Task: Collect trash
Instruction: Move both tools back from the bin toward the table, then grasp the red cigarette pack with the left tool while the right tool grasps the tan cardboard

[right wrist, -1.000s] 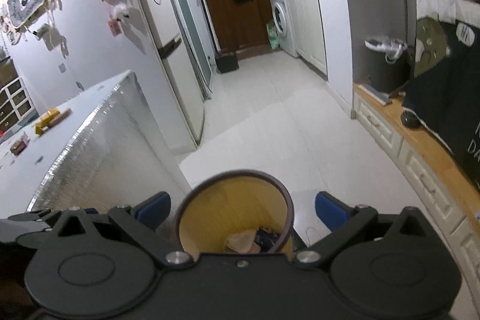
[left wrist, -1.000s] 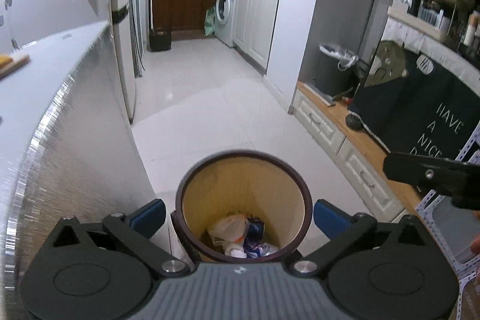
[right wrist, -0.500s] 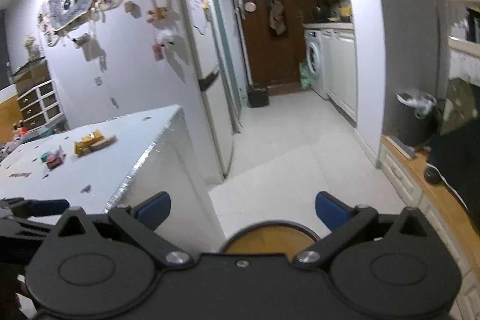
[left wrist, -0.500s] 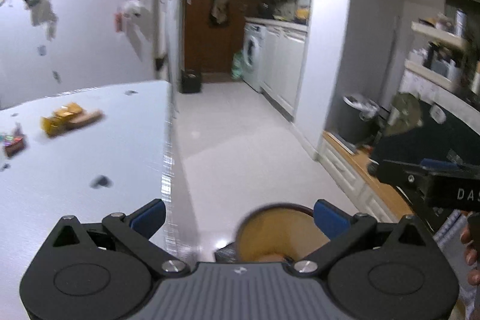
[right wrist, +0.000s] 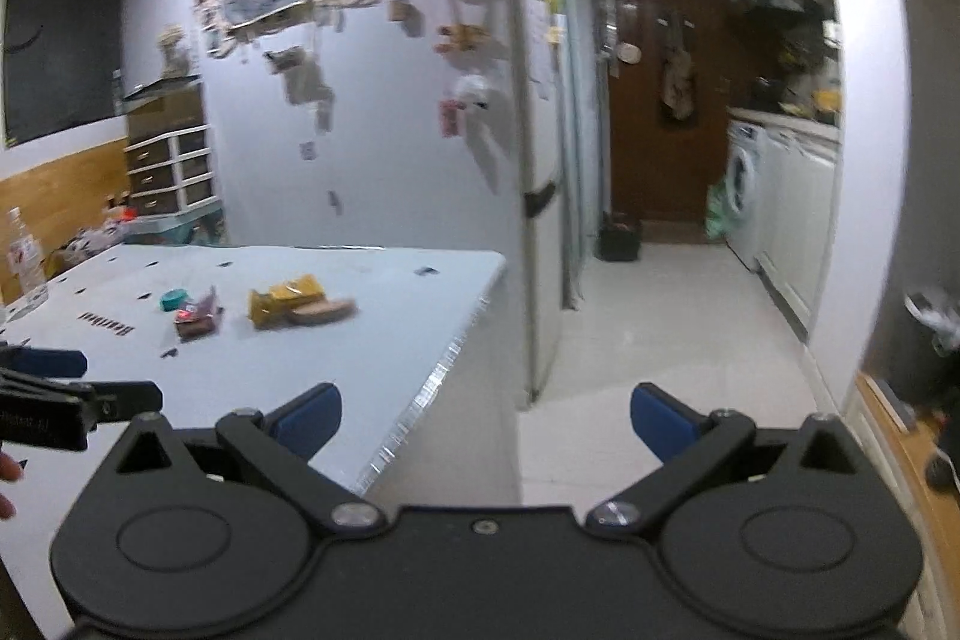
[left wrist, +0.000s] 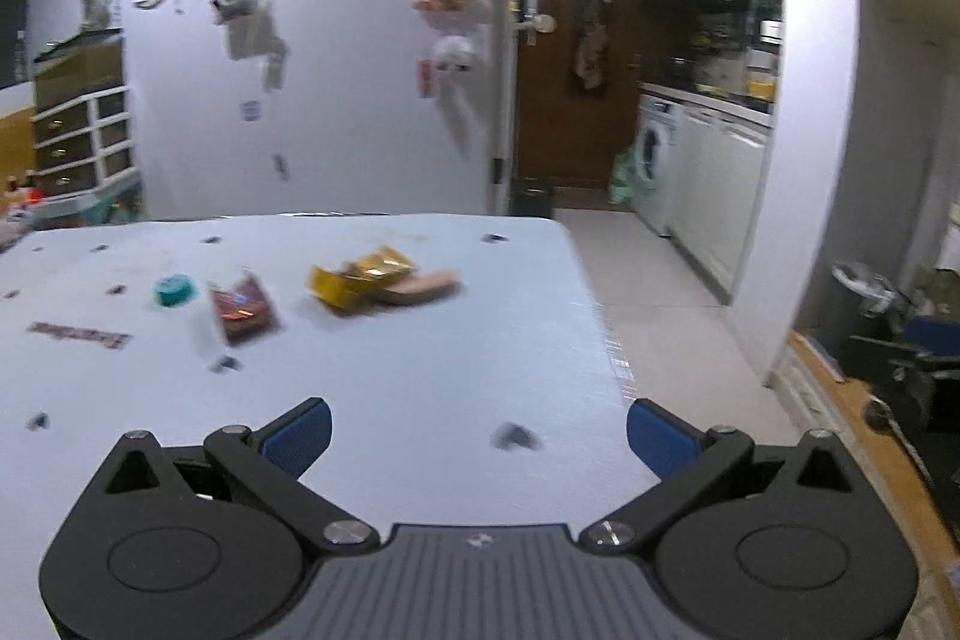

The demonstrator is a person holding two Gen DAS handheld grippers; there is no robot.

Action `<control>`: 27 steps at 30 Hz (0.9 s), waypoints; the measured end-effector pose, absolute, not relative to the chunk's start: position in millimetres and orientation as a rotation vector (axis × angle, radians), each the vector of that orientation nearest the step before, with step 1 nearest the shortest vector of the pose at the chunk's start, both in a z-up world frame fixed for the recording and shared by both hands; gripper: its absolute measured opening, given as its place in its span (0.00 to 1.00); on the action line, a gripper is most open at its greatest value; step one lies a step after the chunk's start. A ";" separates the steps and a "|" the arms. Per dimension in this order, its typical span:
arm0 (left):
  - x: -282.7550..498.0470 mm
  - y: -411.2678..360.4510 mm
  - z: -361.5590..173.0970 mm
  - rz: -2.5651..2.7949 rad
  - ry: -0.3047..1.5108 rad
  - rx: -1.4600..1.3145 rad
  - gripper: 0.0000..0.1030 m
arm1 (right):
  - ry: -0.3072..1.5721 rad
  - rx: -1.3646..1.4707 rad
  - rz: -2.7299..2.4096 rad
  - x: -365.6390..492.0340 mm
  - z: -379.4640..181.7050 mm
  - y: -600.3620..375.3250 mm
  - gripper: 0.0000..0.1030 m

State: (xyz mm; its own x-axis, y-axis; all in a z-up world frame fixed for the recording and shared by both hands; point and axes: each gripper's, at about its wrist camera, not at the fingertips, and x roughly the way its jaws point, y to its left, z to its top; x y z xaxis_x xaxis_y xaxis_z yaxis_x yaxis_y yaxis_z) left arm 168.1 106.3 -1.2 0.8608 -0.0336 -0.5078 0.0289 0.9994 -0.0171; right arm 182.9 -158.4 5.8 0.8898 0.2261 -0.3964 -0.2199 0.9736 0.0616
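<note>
Trash lies on the white table (left wrist: 420,388): a yellow wrapper (left wrist: 354,280) on a tan flat piece (left wrist: 420,285), a dark red wrapper (left wrist: 243,311) and a small teal round thing (left wrist: 174,291). The right wrist view shows them too: yellow wrapper (right wrist: 282,305), red wrapper (right wrist: 197,321), teal thing (right wrist: 174,300). My left gripper (left wrist: 477,439) is open and empty above the table's near part. My right gripper (right wrist: 485,421) is open and empty over the table's right edge (right wrist: 444,370). The left gripper (right wrist: 78,403) shows at the right view's left edge.
A fridge (right wrist: 540,196) stands behind the table's right end. A white tiled floor (right wrist: 648,328) runs to a brown door (right wrist: 660,100) and a washing machine (right wrist: 744,196). A dark bin (left wrist: 858,304) stands at the right wall. A printed label (left wrist: 78,335) lies on the table.
Both grippers have risen and swung left, from above the brown trash bin on the floor to face the table. The bin has dropped out of both views. Both stay open.
</note>
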 end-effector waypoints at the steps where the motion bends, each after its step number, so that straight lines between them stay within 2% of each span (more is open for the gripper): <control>1: 174.6 116.4 0.2 -0.017 0.532 -0.010 1.00 | 0.407 0.004 0.244 190.6 8.1 -149.5 1.00; 13: 283.0 207.7 -5.1 0.135 0.567 -0.068 1.00 | 0.381 -0.081 0.430 296.8 9.0 -60.7 1.00; 27: 379.1 273.6 -68.9 0.282 0.593 -0.243 1.00 | 0.467 0.054 0.514 422.9 -33.6 -33.8 1.00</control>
